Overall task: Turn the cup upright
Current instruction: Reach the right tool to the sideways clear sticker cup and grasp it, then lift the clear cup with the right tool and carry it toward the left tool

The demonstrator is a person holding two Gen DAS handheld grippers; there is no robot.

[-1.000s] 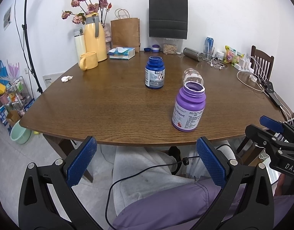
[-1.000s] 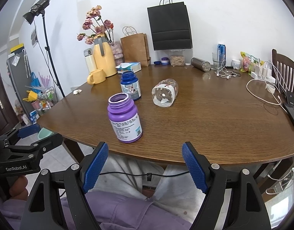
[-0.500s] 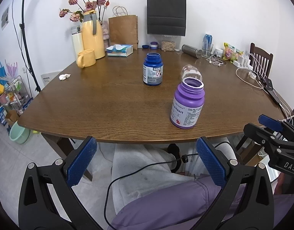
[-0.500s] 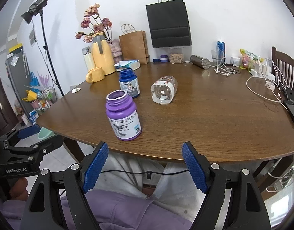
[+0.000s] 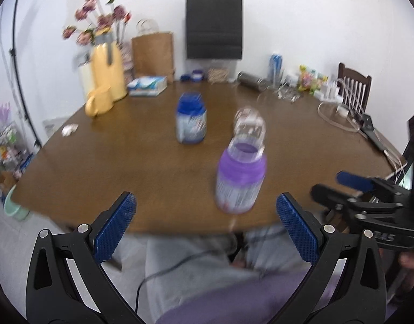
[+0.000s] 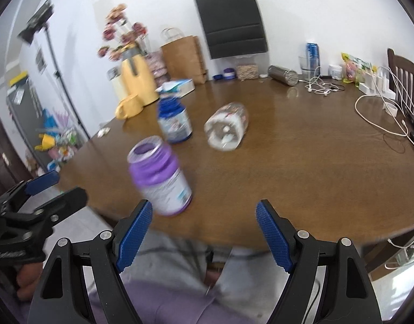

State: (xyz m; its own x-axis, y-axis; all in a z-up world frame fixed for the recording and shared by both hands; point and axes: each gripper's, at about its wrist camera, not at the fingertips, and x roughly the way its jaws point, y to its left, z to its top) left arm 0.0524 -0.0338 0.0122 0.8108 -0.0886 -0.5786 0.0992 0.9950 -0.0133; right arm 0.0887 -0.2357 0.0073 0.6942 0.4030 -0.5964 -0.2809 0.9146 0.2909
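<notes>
Cup: one clear plastic cup [image 6: 226,129] lies on its side near the middle of the wooden table [image 6: 314,167], one round end facing the right wrist camera; in the left wrist view it [image 5: 249,124] shows just behind the purple bottle.
Bottles: two stand upright. One purple bottle [image 6: 159,174], without a cap, is near the front edge of the table; one blue bottle [image 6: 174,121] with a blue cap stands farther back, left of the cup. All three are apart from each other.
Left gripper [image 5: 207,226]: one, fingers spread wide with nothing between them, held before the table edge, the blue pads [image 5: 113,232] level with it.
Right gripper [image 6: 204,232]: one, fingers also spread wide and holding nothing, low in front of the table edge; the purple bottle stands just beyond its left pad [image 6: 134,236].
Paper bags: two at the far wall, one black [image 6: 231,21] and one brown [image 6: 184,59].
Yellow ware: one jug [image 6: 138,81] and one mug [image 6: 128,106] in front of it, at the table's back left.
Sharpness: both views are smeared, so the labels cannot be read.
</notes>
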